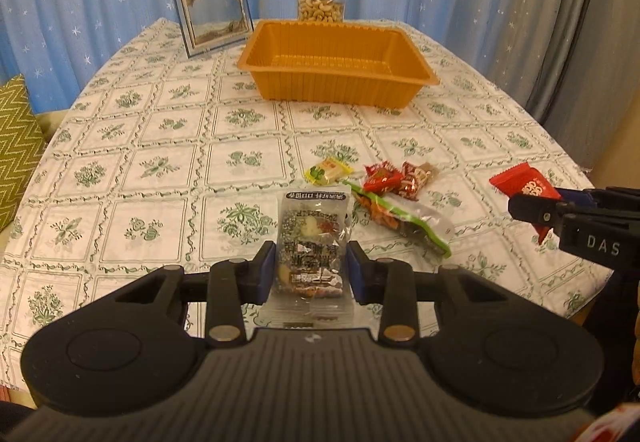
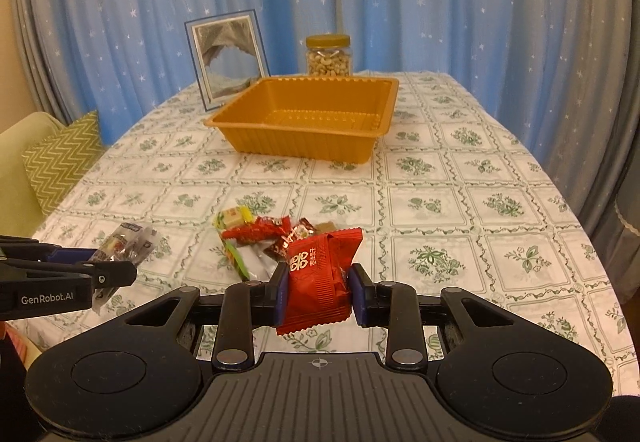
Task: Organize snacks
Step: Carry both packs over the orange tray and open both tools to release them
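Note:
My left gripper is shut on a clear mixed-nut packet, held above the table's near side; it also shows in the right wrist view. My right gripper is shut on a red snack packet, also seen at the right of the left wrist view. An empty orange tray stands at the far middle of the table. A small pile lies on the cloth: a yellow candy, red candies and a green-edged clear packet.
A jar of cashews and a framed picture stand behind the tray. The table has a green floral cloth. A green zigzag cushion sits left of the table. Blue curtains hang behind.

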